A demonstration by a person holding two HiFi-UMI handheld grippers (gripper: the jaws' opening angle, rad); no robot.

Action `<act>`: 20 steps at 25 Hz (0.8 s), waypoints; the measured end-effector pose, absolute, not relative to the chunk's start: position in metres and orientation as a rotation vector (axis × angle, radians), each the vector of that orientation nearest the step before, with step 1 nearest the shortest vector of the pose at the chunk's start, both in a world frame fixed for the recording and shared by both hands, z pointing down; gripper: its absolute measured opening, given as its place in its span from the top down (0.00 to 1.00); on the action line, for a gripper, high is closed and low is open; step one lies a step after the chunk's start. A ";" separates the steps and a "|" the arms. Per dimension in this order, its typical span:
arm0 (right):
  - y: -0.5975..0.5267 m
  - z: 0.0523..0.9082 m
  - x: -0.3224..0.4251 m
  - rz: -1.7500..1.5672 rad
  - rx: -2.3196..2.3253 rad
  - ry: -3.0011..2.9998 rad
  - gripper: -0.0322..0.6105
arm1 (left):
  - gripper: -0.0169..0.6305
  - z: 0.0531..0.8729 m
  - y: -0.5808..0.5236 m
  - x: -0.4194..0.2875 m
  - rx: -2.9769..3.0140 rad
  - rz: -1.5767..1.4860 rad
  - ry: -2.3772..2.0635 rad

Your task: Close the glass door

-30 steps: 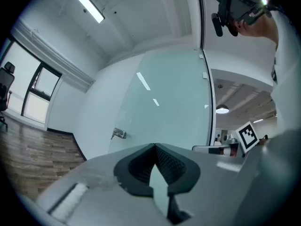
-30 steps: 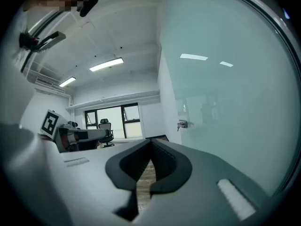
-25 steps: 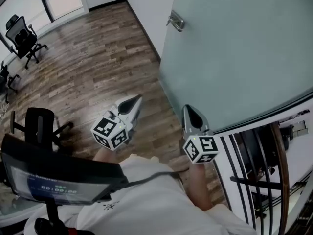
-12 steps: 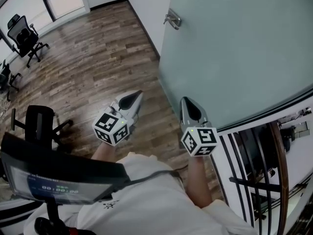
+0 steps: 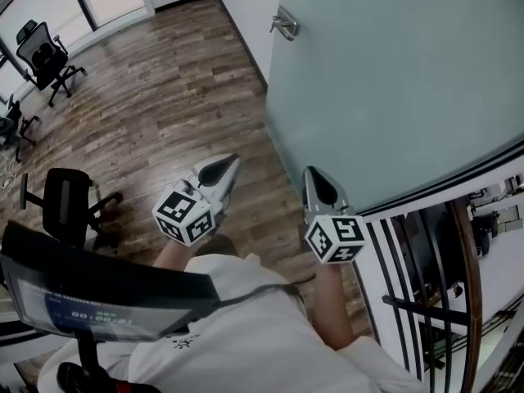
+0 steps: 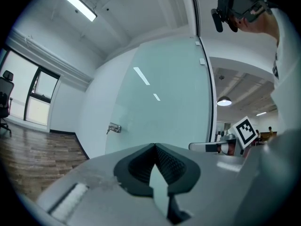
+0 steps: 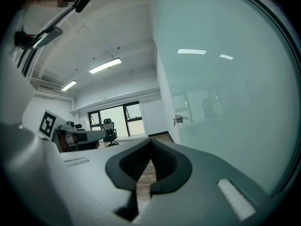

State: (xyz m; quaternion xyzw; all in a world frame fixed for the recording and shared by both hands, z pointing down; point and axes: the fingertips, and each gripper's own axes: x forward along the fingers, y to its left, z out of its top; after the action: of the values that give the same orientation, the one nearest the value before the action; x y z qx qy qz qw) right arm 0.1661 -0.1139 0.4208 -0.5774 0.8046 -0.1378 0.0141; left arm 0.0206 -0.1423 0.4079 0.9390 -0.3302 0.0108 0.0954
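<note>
Frosted glass door (image 5: 393, 80), filling the upper right of the head view; its metal handle (image 5: 284, 25) sits at the far edge, above the wood-plank floor (image 5: 164, 97). The right gripper (image 5: 312, 174) points toward the door's lower part, close to the pane; whether it touches cannot be told. The left gripper (image 5: 232, 162) lies beside it over the floor, apart from the door. Both pairs of jaws are closed together, nothing between them. An office chair (image 5: 45, 56) stands well apart at upper left, and a black railing (image 5: 426, 285) at lower right.

The right hand-held gripper (image 7: 150, 141), jaws together, points alongside the glass door (image 7: 230, 102).
</note>
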 end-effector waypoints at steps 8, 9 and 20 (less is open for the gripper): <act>-0.112 0.430 0.191 -0.463 -1.818 2.464 0.94 | 0.97 0.409 -0.148 0.039 2.781 0.038 -0.956; -0.113 0.430 0.194 -0.463 -1.823 2.458 0.94 | 0.97 0.408 -0.151 0.042 2.785 0.040 -0.952; -0.162 0.430 0.209 -0.461 -1.873 2.454 0.94 | 0.97 0.412 -0.207 0.063 2.800 0.037 -0.884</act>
State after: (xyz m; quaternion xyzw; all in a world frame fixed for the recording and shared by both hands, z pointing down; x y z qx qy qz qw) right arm 0.2087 -0.1618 0.4301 -0.6000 0.7862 -0.1475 0.0099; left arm 0.0630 -0.2067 0.4122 0.9485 -0.2995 0.0124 0.1023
